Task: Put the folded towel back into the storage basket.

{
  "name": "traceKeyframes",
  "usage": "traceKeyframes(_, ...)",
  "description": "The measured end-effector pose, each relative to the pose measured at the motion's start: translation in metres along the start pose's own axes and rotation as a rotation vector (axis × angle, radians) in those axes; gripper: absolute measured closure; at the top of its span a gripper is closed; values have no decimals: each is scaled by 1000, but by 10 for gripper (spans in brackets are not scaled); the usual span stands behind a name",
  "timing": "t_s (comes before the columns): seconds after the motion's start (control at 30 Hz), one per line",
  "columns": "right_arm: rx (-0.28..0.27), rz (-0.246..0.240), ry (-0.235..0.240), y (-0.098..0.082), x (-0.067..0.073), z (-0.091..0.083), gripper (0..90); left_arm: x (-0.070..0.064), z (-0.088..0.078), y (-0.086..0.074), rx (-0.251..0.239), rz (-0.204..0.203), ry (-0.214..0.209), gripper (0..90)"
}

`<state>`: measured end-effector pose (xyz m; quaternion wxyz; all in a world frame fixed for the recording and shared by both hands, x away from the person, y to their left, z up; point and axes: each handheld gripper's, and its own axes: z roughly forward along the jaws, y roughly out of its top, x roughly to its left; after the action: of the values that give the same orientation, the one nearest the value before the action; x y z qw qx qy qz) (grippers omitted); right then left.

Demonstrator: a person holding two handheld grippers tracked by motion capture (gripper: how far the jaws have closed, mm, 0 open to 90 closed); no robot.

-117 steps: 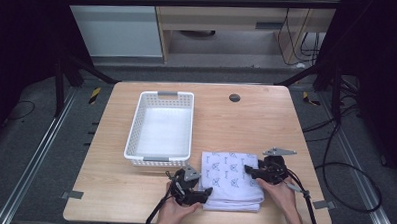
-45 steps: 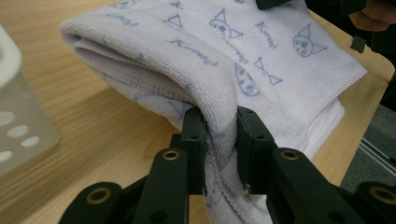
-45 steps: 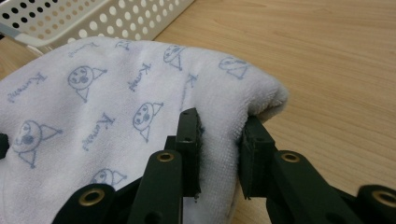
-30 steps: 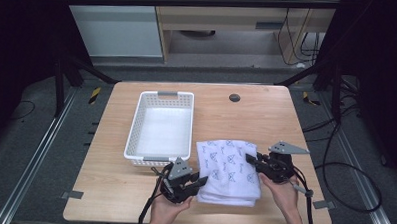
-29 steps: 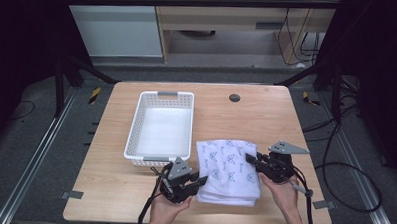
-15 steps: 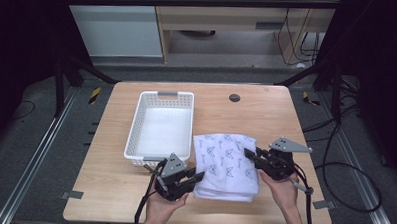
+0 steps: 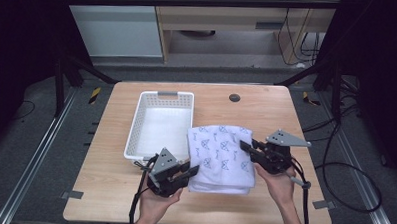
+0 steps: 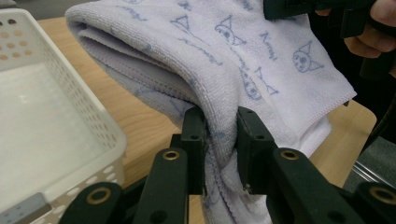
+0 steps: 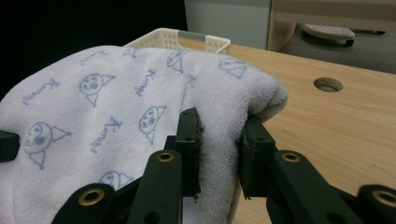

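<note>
Fingers [image 8: 194, 140] of both grippers clench the folded towel [image 7: 219, 153], now lifted closer beside the basket [image 7: 158, 125]; likely heading in.

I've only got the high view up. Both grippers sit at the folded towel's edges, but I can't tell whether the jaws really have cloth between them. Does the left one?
Observer: Yes. In the left gripper view, the left gripper has a thick fold of the towel pinched between its two jaws.

Operator: And the right one?

Observer: Same. In the right gripper view, the right gripper is clamped on the towel's rounded folded edge, with cloth bulging between the jaws.

Operator: Is the towel lifted on the left side, or flat on the table?

Observer: Lifted there. The left gripper view shows bare table under the raised fold, with the white basket right beside it.
</note>
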<state>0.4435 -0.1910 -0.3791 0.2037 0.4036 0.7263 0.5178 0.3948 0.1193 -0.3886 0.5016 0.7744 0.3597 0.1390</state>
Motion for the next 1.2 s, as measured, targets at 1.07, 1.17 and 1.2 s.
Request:
traceKeyframes(1.07,-57,-59,20,52,37,42,728,43,-44,17,-110,-72,96,742)
traceKeyframes(1.17,-58,-64,20,55,41,46,728,48,-47,18,-115,-77,105,742)
traceKeyframes(1.2,-58,-64,22,57,42,48,728,49,-48,18,-117,-81,106,742)
